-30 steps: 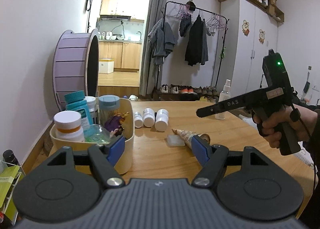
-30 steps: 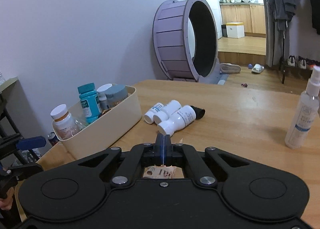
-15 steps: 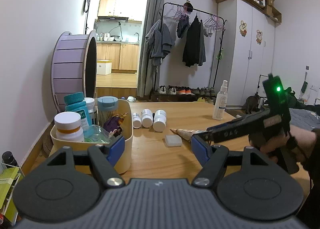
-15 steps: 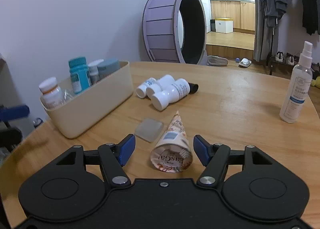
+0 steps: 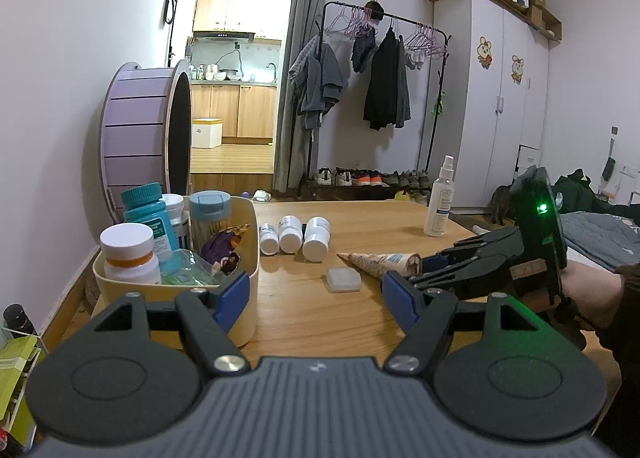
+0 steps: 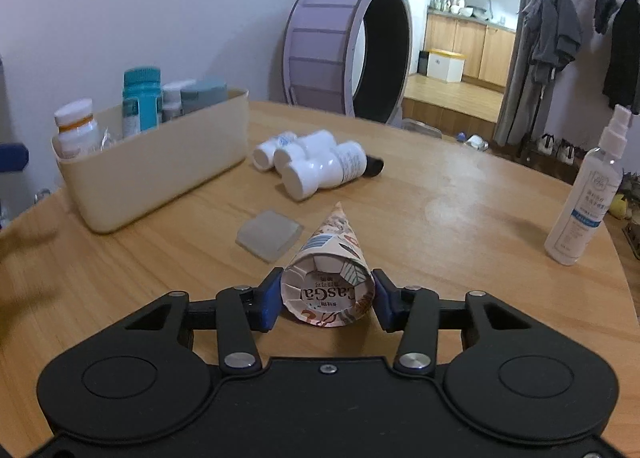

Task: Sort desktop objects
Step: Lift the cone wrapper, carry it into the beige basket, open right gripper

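Note:
A paper-wrapped cone (image 6: 329, 258) lies on the wooden table, its wide end between the blue pads of my right gripper (image 6: 327, 300), which touch both its sides. The cone also shows in the left wrist view (image 5: 380, 262), with the right gripper (image 5: 428, 264) at its wide end. A cream bin (image 5: 176, 290) holds several bottles and a purple packet. My left gripper (image 5: 316, 300) is open and empty, beside the bin's near corner. Three white bottles (image 6: 312, 165) lie on their sides near the bin (image 6: 156, 161). A small translucent case (image 6: 270, 234) lies left of the cone.
A clear spray bottle (image 6: 584, 193) stands at the table's right edge. A large purple wheel (image 6: 348, 45) stands on the floor behind the table. A clothes rack (image 5: 376, 97) and a white wardrobe (image 5: 500, 97) stand further back.
My right gripper opened, came down to the table and moved forward around the cone's wide end, then narrowed onto it. My left gripper stayed open beside the bin.

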Available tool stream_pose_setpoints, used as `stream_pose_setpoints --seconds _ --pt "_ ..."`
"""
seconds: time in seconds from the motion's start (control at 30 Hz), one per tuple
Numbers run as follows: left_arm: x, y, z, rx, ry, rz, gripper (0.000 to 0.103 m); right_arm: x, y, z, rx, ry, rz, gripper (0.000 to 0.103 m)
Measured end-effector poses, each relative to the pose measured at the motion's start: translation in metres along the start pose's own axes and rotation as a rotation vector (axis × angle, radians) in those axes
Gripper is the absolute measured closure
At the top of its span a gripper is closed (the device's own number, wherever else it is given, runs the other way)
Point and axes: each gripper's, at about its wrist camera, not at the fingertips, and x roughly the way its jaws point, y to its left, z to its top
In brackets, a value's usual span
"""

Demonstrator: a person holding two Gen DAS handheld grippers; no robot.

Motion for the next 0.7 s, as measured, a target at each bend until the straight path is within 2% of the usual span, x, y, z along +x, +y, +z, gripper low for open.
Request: stream_pose_setpoints --seconds 0.13,0.4,0.57,0.7 --pt "-0.001 0.000 0.000 -0.001 -0.003 0.000 0.031 -0.012 -0.006 0.006 0.027 -0.045 0.005 0.058" --pt "-0.006 0.002 0.002 -0.007 -0.022 0.004 0.031 -0.041 -0.005 0.033 0.062 -0.139 0.067 0.059" --pt "-0.014 0.007 0.004 -0.023 -0.048 0.011 0.031 -0.051 0.013 0.055 0.084 -0.187 0.167 0.058" --pt "-0.021 0.014 0.005 -0.049 -0.070 0.026 0.031 -0.036 0.037 0.073 0.107 -0.179 0.273 0.058"
